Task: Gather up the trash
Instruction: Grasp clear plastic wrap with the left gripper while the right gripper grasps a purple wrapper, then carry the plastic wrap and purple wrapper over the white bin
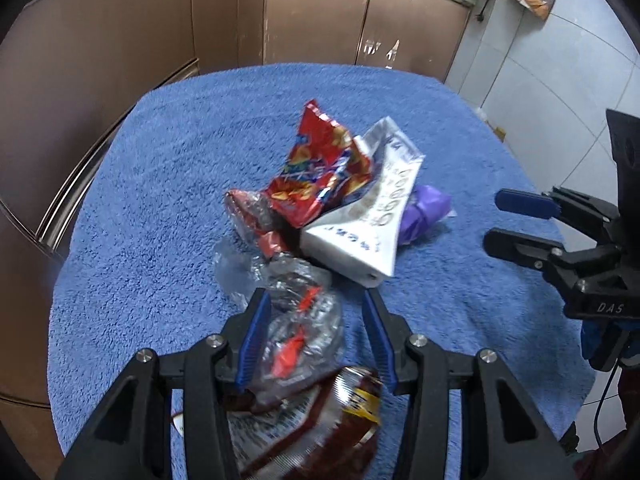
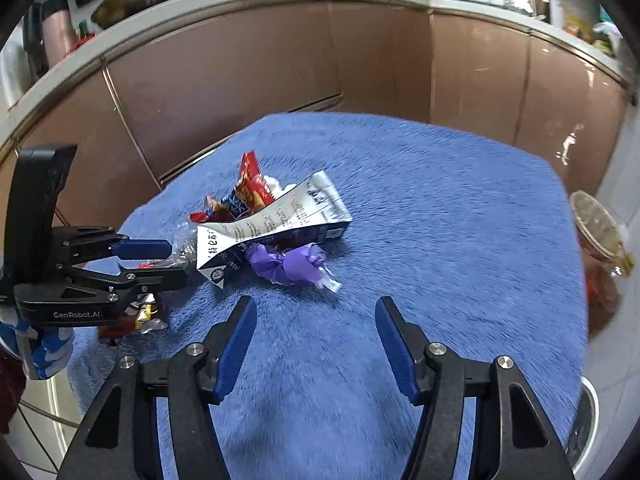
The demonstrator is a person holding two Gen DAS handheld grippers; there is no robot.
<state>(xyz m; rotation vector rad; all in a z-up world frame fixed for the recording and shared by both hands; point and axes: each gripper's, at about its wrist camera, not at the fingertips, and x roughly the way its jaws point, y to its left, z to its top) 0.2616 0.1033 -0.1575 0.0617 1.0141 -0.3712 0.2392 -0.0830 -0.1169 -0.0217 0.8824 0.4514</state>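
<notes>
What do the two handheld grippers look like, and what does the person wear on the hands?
Both are black plastic with silver screws and two fingers with ribbed blue pads. The left gripper carries white "GenRobot.AI" lettering on its side and a tall black block on top. The right gripper shows "DAS" lettering, and a thin black cable hangs below it. The hand under the left gripper wears a blue and white glove.

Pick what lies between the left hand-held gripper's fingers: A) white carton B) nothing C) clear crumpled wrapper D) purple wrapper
C: in the left wrist view, the clear crumpled wrapper sits between the left hand-held gripper fingers, while the white carton lies beyond them.
</notes>
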